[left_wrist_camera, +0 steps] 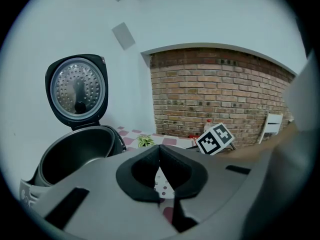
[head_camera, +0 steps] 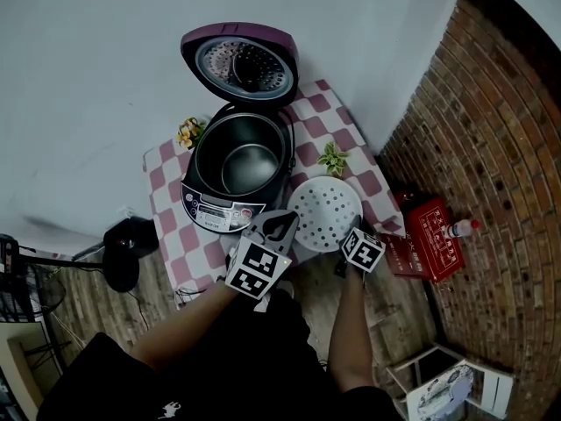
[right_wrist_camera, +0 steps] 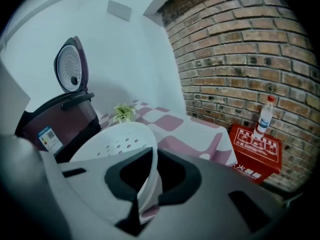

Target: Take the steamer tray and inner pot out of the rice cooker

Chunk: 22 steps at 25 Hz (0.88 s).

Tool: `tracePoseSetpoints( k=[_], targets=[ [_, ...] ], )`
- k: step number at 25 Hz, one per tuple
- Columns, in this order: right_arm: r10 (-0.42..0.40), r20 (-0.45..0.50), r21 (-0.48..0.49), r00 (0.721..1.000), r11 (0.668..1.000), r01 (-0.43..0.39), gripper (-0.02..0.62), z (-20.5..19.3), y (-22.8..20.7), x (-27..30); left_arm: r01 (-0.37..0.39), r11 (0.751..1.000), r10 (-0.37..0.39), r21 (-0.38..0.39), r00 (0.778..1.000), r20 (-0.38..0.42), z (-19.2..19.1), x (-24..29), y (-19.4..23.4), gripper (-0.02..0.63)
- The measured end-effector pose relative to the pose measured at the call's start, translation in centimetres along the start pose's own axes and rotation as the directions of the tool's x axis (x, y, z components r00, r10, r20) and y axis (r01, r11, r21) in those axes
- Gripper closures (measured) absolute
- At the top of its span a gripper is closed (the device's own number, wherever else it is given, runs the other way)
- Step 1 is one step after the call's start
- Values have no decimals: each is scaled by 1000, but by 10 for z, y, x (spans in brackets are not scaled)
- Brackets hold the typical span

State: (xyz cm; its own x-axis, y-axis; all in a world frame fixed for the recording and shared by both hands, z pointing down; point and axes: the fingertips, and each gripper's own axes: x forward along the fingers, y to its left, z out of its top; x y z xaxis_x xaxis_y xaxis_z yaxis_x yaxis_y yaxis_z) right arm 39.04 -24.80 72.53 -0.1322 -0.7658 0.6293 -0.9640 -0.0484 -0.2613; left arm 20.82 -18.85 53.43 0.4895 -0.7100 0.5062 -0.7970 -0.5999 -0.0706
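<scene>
White steamer tray [head_camera: 324, 210], rim pinched in right gripper [right_wrist_camera: 150, 176] fingers, down at the checked desk [head_camera: 166, 178] just right of the rice cooker [head_camera: 219, 210]; inner pot [head_camera: 245, 160] not yet lifted out. Left gripper [left_wrist_camera: 160, 156] fingers clenched on nothing. Could slip the tray off the near desk edge if released there. Shows the pinch only in right gripper view; shows the pot's inside only from the head.

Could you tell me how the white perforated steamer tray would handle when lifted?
Thin and full of holes, the white perforated steamer tray is probably light. Held by one edge in the right gripper, it shows no sag, so likely stiff; its smooth rim could slip.
</scene>
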Motion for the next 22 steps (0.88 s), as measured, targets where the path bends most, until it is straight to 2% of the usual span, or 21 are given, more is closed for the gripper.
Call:
tracePoseSetpoints(
  k=[3, 6, 10, 14, 17, 22],
  targets=[
    [-11, -29, -35, 1000, 999, 10, 563, -5, -3, 3, 2, 1000, -2, 1, 1000, -9, -2, 2, -1, 604],
    [-7, -37, -74, 999, 997, 5, 511, -3, -1, 1, 5, 1000, -5, -6, 1000, -12, -1, 3, 0, 604],
    [-11, -19, -142, 1000, 990, 8, 471, 13, 4, -10, 14, 1000, -14, -18, 1000, 0, 5, 0, 2, 604],
    [-37, 21, -233, 999, 972, 41, 468, 35, 13, -29, 41, 999, -40, -31, 999, 30, 15, -10, 5, 604],
    [-40, 56, -255, 998, 965, 53, 471, 54, 25, -44, 43, 998, -41, -44, 997, 60, 25, -19, 15, 604],
    [-9, 95, -220, 995, 975, 30, 572, 82, 50, -62, -9, 1000, 10, -12, 992, 126, 46, -37, 48, 604]
  ],
)
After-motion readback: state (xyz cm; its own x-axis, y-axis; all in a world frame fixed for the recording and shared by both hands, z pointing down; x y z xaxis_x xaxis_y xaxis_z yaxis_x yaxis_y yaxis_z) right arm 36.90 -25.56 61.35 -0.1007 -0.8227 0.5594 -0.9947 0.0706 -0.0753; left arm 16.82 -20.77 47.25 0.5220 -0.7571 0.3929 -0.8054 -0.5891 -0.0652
